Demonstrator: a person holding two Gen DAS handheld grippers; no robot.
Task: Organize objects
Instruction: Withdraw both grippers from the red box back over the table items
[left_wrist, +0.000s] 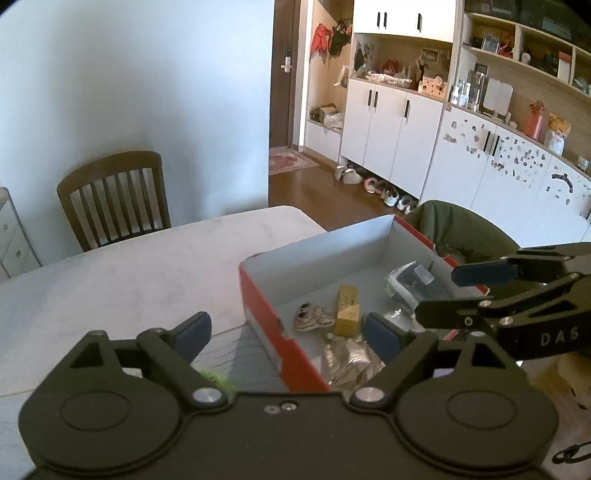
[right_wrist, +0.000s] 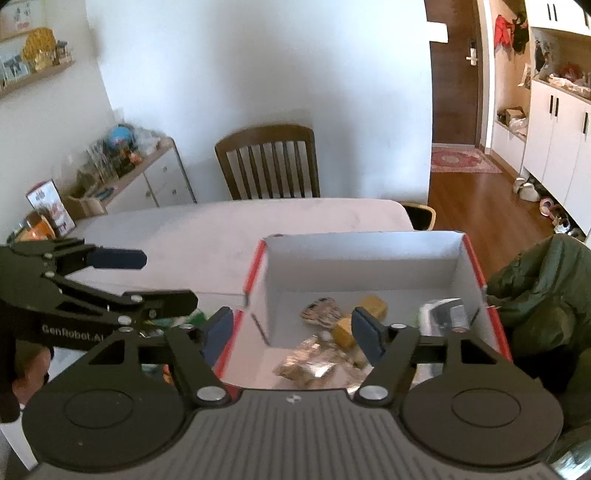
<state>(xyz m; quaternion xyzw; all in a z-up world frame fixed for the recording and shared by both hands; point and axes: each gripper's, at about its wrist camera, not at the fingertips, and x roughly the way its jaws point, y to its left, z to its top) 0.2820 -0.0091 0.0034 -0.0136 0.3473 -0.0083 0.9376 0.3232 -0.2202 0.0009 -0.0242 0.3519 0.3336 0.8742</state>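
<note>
White table (left_wrist: 122, 266), open red box (left_wrist: 273, 328) at its near right corner, both grippers empty above it.
Left gripper (left_wrist: 286, 330) spread over the box's left wall; right gripper (right_wrist: 291, 328) spread over its contents: yellow block (right_wrist: 373, 306), foil packet (right_wrist: 306, 365). Far table bare. Right view alone shows a sideboard (right_wrist: 147, 177).
</note>
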